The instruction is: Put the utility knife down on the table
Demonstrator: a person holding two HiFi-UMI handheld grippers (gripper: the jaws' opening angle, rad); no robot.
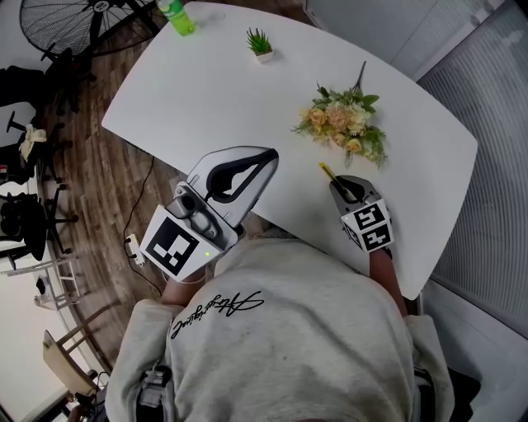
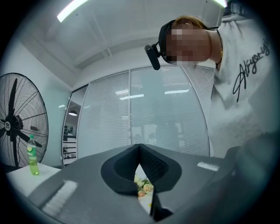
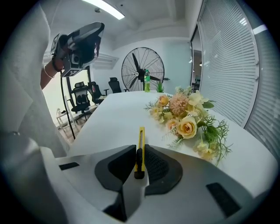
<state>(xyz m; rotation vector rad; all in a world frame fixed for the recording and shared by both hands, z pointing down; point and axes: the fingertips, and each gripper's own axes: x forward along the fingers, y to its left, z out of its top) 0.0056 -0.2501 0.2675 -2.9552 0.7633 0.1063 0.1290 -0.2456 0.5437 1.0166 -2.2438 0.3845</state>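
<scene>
Right gripper view: right tongs point(image 3: 139, 151) pinch the yellow utility knife point(image 3: 141, 136) over the surface point(image 3: 116, 113). The left tongs point(image 2: 139, 148) sit closed, empty.

Bright, even light from ceiling strip point(image 3: 107, 9); fisheye views darken at edges.

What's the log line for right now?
right tool: shut on utility knife, over table | left tool: shut, empty | step: not yet set down
</scene>
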